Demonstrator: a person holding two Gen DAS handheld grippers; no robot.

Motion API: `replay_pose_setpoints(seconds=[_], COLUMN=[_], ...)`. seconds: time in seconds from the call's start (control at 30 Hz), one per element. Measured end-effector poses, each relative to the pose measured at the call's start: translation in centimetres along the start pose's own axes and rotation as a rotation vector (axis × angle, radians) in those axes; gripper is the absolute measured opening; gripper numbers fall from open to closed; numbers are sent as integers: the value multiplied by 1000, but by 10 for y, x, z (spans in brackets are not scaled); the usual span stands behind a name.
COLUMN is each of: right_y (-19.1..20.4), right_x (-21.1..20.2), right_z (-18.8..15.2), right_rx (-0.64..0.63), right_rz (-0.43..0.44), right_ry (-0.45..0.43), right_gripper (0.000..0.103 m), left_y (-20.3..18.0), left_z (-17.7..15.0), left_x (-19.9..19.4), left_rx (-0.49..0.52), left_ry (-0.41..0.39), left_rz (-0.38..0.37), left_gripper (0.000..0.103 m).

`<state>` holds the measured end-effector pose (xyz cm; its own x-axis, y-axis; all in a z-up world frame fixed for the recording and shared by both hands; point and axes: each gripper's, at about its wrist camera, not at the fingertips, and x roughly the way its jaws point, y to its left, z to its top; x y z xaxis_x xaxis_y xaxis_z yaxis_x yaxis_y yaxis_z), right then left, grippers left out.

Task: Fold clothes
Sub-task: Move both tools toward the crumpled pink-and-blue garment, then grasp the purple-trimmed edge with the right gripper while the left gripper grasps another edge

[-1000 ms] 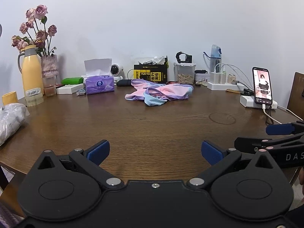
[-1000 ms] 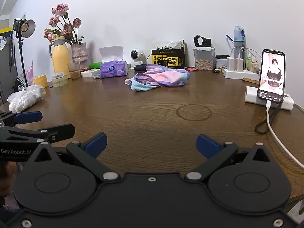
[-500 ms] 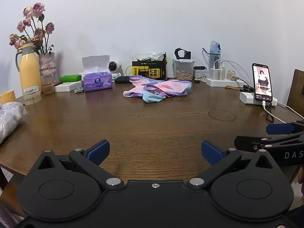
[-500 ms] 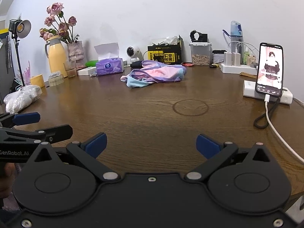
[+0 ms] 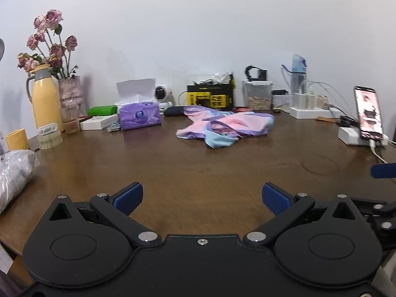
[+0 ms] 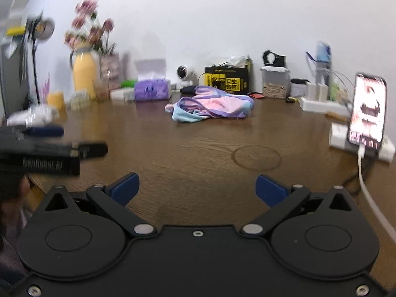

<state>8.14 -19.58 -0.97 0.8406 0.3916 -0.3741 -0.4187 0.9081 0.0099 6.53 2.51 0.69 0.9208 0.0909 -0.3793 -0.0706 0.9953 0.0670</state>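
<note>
Pink-and-lilac garment [image 5: 224, 128] lay crumpled at twelve o'clock on the tabletop [image 5: 198, 170]. Left gripper [image 5: 201, 196] and right gripper [image 6: 196, 189] hovered with fingers spread wide, empty; pinching separate edges would likely spread it best.

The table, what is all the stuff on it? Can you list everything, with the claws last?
table: 1, brown wood, under everything
crumpled garment: 1, pink, purple and light blue, far middle of table
tissue box: 1, purple, left of garment
flask: 1, yellow, far left
flowers: 1 bunch, dusty pink, in vase behind flask
green box: 1, beside tissue box
small camera: 1, white, by wall
black-and-yellow box: 1, behind garment
clear container: 1, by wall
phone: 1, lit, propped upright at right
plastic bag: 1, clear, left edge
left claw: 1, black with blue pads, open, empty
right claw: 1, same colours, open, empty
</note>
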Motion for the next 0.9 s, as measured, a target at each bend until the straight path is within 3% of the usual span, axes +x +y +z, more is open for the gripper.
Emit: replay_pose_setpoints(seconds=[0.13,0.23,0.33,0.43,0.6,0.67,0.73,0.9], right_y=[-3,-5,-6,-10,-8,-7,-2,9], right_x=[20,35,55,86,153,182,206,268], right_z=[20,36,51,68,92,101,107,121], right_rx=[-72,-126,-176,-196,-253,-278,-295,-337], right_rz=[-29,-51,-65,-18,60,83,103,152], right_ry=[-5,-9,-12,-1,42,64,95,173], right_gripper=[102,102,102,102,101,95,66,62], left_y=[30,45,49,49,48,47,49,49], left_z=[19,27,33,44,72,82,91,95], left_x=[28,50,66,82,115,125,133,147], left_rx=[-126,-191,-177,-138,34,79,105,117], left_ry=[45,87,67,36,-2,-21,-44,-45], left_rz=[-173,-239,-210,-165,-147,-123,-100,-105], left_gripper=[103,103,103,103,103,103,103,103])
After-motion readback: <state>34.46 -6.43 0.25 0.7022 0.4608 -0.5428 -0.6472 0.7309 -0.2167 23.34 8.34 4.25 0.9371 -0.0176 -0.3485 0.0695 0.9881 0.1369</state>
